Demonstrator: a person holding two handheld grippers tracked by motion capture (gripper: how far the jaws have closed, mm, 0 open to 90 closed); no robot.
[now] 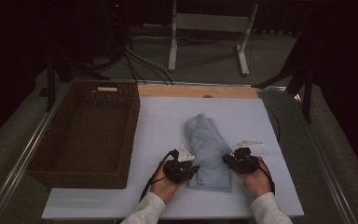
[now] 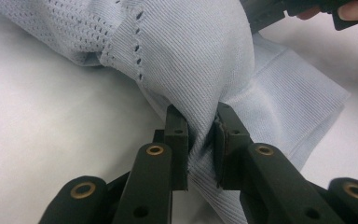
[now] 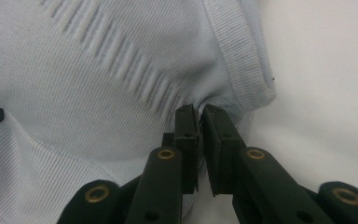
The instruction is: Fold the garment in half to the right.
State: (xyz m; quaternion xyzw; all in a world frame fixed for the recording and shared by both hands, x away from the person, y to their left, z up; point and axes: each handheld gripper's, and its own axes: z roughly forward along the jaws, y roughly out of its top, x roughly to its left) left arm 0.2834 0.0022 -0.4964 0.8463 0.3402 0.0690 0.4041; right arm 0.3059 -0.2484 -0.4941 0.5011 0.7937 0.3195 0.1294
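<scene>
Gripping sweater (image 1: 209, 144) both sides | basket (image 1: 51, 161) left, well apart

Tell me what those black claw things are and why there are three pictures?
They are grippers, pinching tools a person holds, one in each hand. The high view looks down on the white table from above: left gripper, right gripper, and a brown wicker basket at the left. The other two pictures come from little cameras riding on each gripper, looking along its black jaws. Between them lies a folded light blue knitted garment. Each gripper pinches a fold of it: left gripper, right gripper.
</scene>
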